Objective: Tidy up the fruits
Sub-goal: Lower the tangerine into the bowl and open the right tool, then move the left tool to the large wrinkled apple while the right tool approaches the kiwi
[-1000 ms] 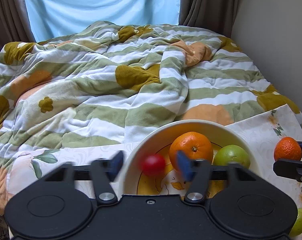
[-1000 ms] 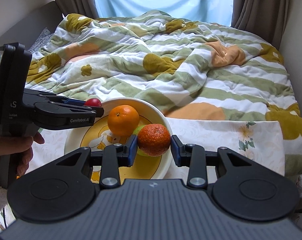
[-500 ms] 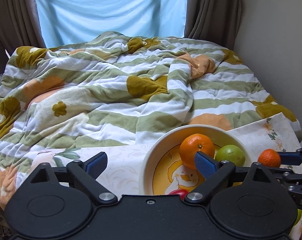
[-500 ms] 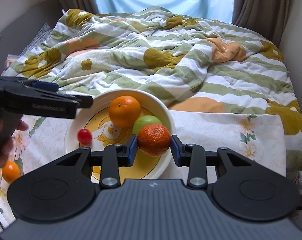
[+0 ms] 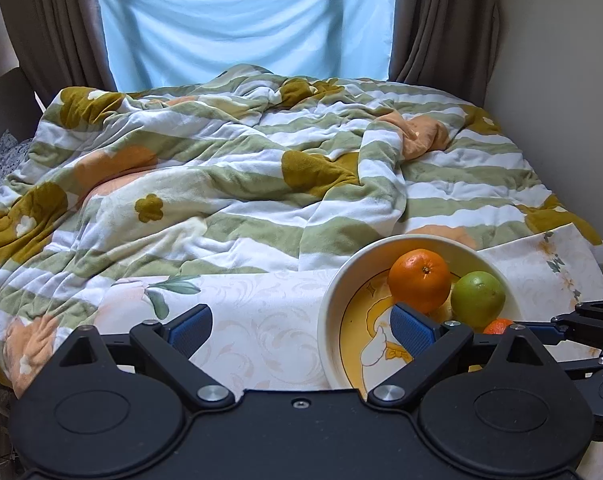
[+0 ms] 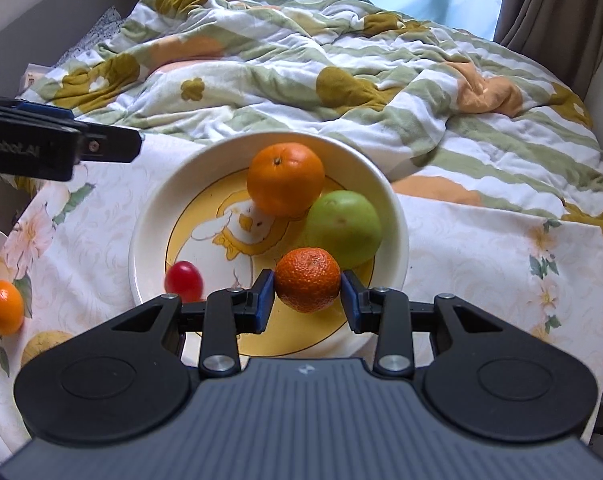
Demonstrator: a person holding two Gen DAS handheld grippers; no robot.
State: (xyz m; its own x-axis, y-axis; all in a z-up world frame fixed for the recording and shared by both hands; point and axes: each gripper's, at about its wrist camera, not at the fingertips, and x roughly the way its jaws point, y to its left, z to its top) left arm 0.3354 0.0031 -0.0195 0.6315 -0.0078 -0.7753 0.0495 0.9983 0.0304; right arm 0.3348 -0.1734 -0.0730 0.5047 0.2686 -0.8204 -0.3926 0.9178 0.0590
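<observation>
A cream bowl (image 6: 149,216) with a yellow duck picture holds an orange (image 6: 285,178), a green fruit (image 6: 343,226) and a small red tomato (image 6: 183,276). My right gripper (image 6: 307,294) is shut on a bumpy tangerine (image 6: 307,280), low over the bowl's near side beside the green fruit. My left gripper (image 5: 301,326) is open and holds nothing, hanging over the floral cloth left of the bowl (image 5: 333,300). The left wrist view shows the orange (image 5: 419,280), the green fruit (image 5: 477,298) and a sliver of the tangerine (image 5: 497,326).
On the floral cloth (image 6: 481,248), left of the bowl, lie a small orange (image 6: 3,306) and a yellowish fruit (image 6: 45,346). A rumpled striped blanket (image 5: 221,184) covers the bed behind. A wall (image 5: 561,80) stands at the right, curtains at the back.
The red tomato left my left gripper and now lies in the bowl. The left jaws spread wide and drew back to the left. My right gripper sank toward the bowl with the tangerine.
</observation>
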